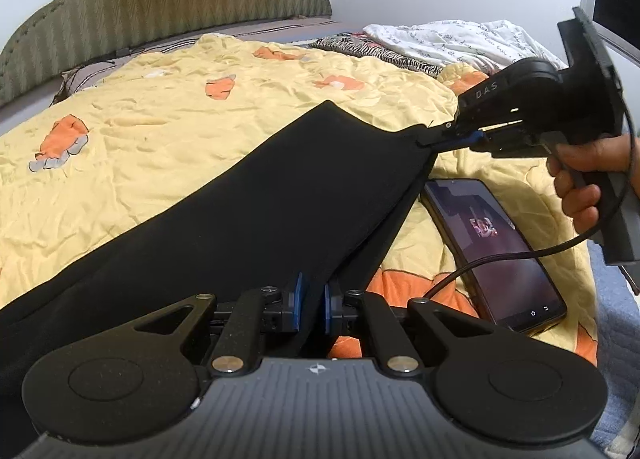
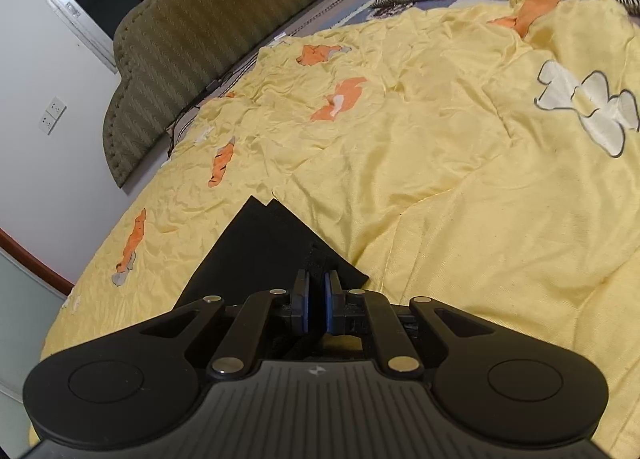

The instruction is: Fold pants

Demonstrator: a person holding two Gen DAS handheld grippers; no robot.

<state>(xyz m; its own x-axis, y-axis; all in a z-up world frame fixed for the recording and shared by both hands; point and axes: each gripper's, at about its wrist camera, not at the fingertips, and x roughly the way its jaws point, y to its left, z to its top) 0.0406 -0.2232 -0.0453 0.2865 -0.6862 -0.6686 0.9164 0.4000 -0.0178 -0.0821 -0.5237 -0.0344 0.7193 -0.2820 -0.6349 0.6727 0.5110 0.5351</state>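
The left hand-held gripper (image 1: 312, 305) is clamped tight on the near edge of the pants (image 1: 256, 187), black cloth pinched right between its blue pads. From there the fabric runs away up and to the right, a long dark band stretched taut above the bed (image 1: 140, 115), and its far corner ends in the right hand-held gripper (image 1: 450, 130), also clenched on the cloth, held by a hand (image 1: 580, 179) at the right edge of the view.

So the long axis of the pants lies straight between the two grippers: left one at the near end, right one at the far end. In the right wrist view the right hand-held gripper (image 2: 316, 299) shows the same pinch, with a doubled black corner of the pants (image 2: 272, 243) poking out beyond its pads over the yellow quilt (image 2: 440, 179). Looks like two layers there, though the black-on-black makes it hard to be sure.

Each hand owns its own end, neither needs to reach. The bulk of the pants trails off low to the left, under and beside the left gripper. A phone (image 1: 496, 255) with a cable lies on the quilt just right of the stretched edge, beneath the span. My read: the next move brings one end over towards the other, along that line, and the phone sits close enough to catch a hem.
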